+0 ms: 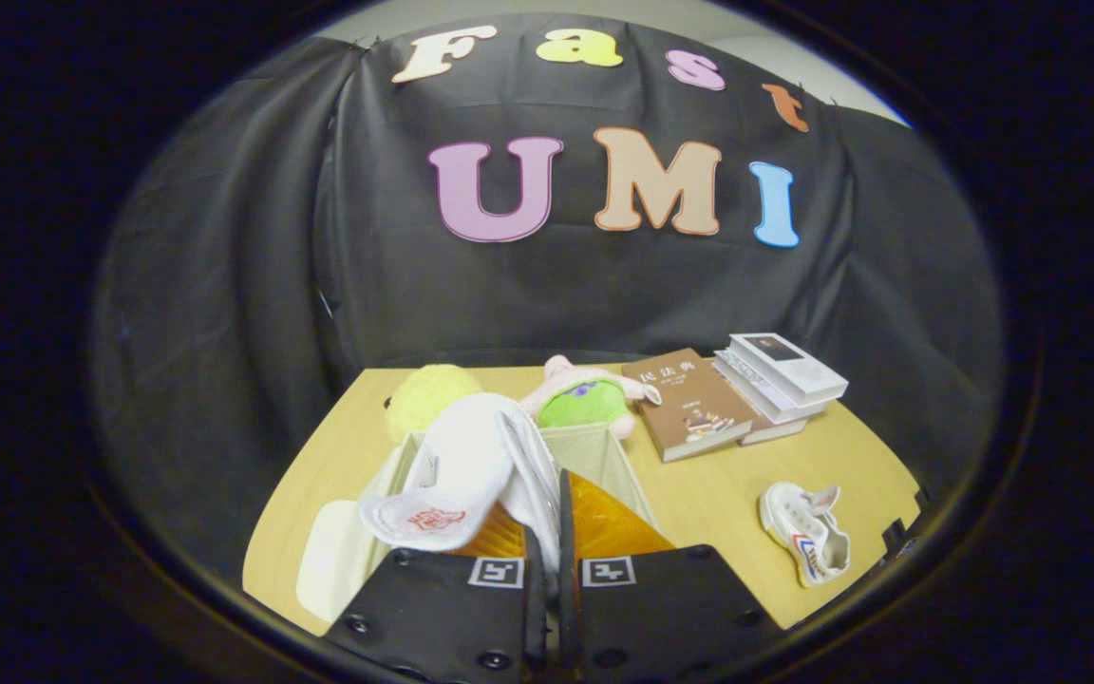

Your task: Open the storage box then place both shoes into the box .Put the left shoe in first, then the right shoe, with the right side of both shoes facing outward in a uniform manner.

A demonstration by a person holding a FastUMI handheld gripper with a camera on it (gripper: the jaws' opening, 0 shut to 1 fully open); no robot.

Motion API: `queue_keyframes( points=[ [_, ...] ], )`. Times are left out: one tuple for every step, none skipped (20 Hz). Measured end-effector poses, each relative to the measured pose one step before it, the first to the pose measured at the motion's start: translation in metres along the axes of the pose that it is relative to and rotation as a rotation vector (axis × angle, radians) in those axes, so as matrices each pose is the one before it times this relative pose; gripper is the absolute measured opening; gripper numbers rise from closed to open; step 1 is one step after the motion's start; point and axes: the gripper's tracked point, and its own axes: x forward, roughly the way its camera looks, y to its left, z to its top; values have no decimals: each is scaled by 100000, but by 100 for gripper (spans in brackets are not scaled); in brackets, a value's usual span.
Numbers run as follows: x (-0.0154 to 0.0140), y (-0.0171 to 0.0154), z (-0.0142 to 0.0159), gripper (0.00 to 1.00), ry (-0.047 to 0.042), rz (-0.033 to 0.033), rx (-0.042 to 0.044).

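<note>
The gripper (547, 546) is clamped on a white canvas shoe (466, 475) held over the open beige fabric storage box (604, 451); a second white shoe (805, 530) lies on the wooden table (699, 494) to the box's right.

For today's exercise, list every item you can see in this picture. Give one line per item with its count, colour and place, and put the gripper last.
held shoe: 1, white, pinched between the fingers, over the box
storage box: 1, beige, open, just ahead of the fingers
lid: 1, white, on the table beside the box
second shoe: 1, white, on the table
plush toys: 2, yellow and pink-green, behind the box
books: several, brown and white, beyond the second shoe
table: 1, wooden
gripper: 1, closed on the held shoe
</note>
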Motion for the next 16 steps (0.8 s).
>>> queue_keyframes(
  points=[
    [403, -266, -521, 8, 2649, -955, 1110],
    [423, 8, -487, 8, 2757, -370, 1745],
    [635, 281, -785, 8, 4547, 254, 2298],
    [555, 420, -705, 8, 4121, 693, 347],
    [833, 494, -1037, 8, 6096, 1019, -1107],
    [855, 450, -1223, 8, 6254, 877, -1534],
    [784, 521, -1186, 8, 5545, 370, -1320],
    [756, 285, -929, 9, 4735, 209, -1877],
    [374, 310, -578, 9, 4029, 172, -1225],
    [750, 120, -737, 10, 3766, 344, -1017],
    [1000, 335, -709, 10, 3756, 772, -713],
    [496, 128, -814, 10, 4648, 480, -696],
    [655, 62, -618, 10, 3097, 480, -276],
    [124, 2, -837, 13, 3892, 26, -680],
    [283, 246, -595, 17, 2644, 1246, -935],
    [9, 100, -335, 22, 1456, -209, -1699]
  ],
)
